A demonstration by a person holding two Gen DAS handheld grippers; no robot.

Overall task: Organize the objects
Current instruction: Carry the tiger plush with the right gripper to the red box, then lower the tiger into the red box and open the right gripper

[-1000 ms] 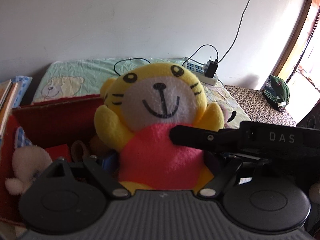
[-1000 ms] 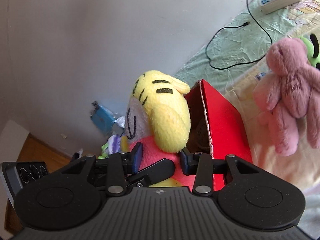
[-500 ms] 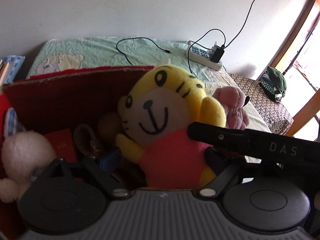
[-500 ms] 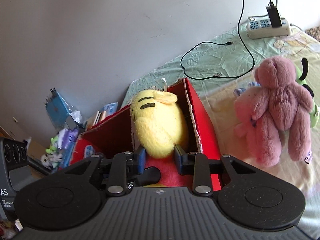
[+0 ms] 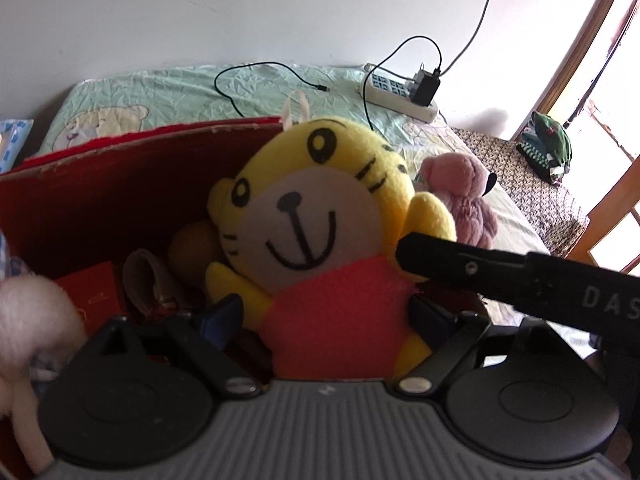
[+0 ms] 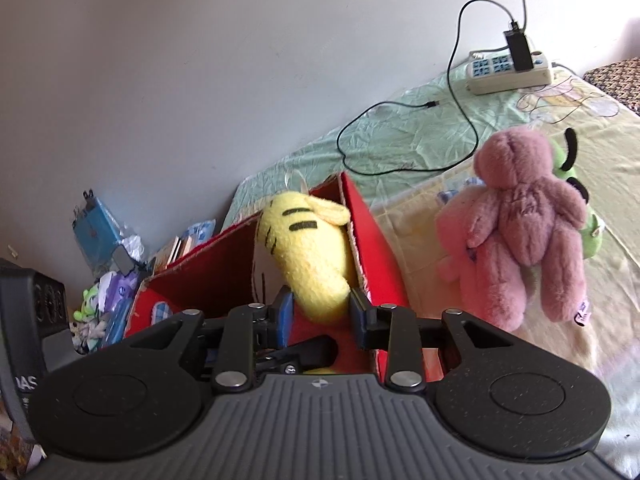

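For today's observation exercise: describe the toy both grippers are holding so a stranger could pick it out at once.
Find the red box on the bed. Inside its right end sits a yellow tiger, gripped by both grippers. Unlike the pink bear lying outside on the bed, it wears a red shirt and has black stripes.

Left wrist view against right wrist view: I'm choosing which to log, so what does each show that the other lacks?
Only the left wrist view shows the yellow tiger plush toy's face, the fluffy white plush in the red cardboard box, and the green cap.

Only the right wrist view shows the lime-green plush and blue packets.

Both show the pink plush bear and white power strip.
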